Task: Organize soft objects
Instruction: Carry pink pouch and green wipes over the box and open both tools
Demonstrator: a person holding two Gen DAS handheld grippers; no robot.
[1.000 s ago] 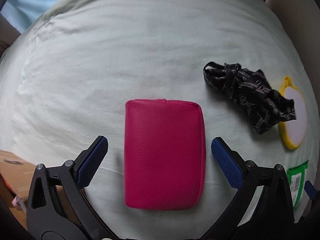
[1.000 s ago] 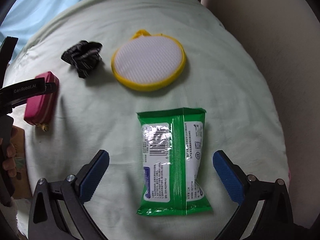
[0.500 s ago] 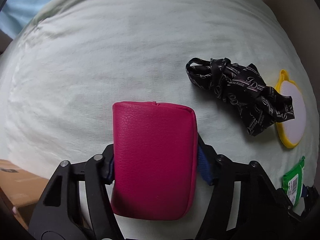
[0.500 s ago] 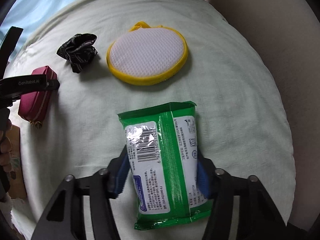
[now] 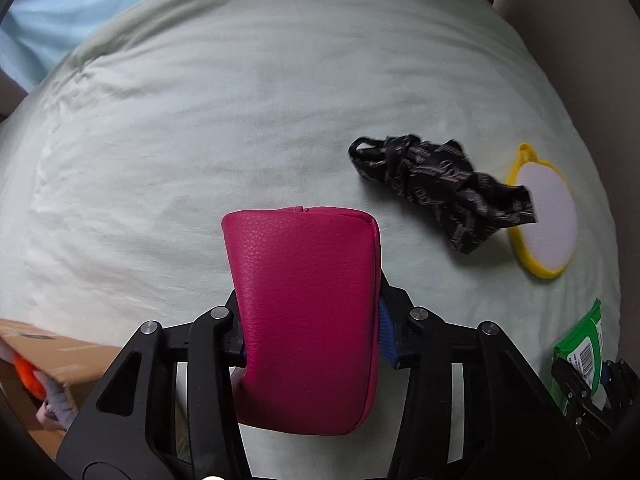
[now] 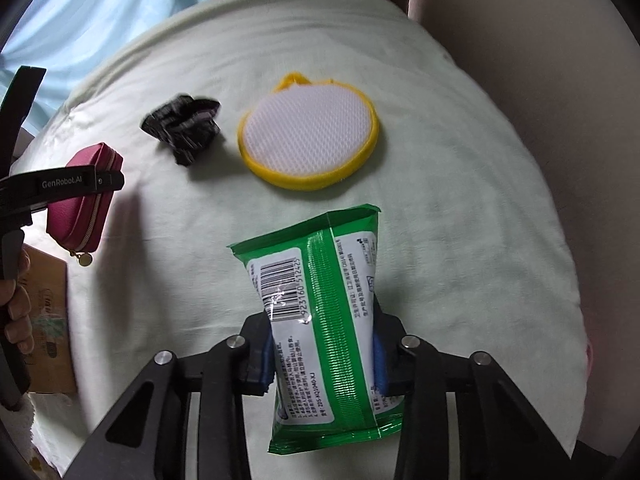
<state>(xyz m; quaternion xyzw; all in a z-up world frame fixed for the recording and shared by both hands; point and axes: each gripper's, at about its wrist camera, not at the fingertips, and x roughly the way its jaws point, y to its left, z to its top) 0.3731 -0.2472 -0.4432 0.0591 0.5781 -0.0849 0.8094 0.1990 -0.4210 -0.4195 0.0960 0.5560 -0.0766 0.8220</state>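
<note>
A pink leather pouch (image 5: 304, 272) stands up between the blue pads of my left gripper (image 5: 312, 340). The jaws are closing on it and the pads press its sides. It hangs slightly above the pale green cover (image 5: 200, 140). In the right wrist view a green pack of wipes (image 6: 320, 300) sits between the pads of my right gripper (image 6: 323, 364). Those jaws are also closing and squeeze the pack, which tilts. A black printed scarf (image 6: 184, 132) and a round white pad with a yellow rim (image 6: 308, 140) lie on the cover beyond.
A cardboard box (image 5: 48, 348) stands at the cover's near left edge, with a person's hand (image 6: 16, 300) beside it. A beige cushion (image 6: 540, 80) borders the right side. Light blue fabric (image 5: 60, 12) lies at the far left.
Both grippers went from wide open to closed, the left on the pink pouch and the right on the wipes pack. Both objects have come up a little, and the pack has tilted.
</note>
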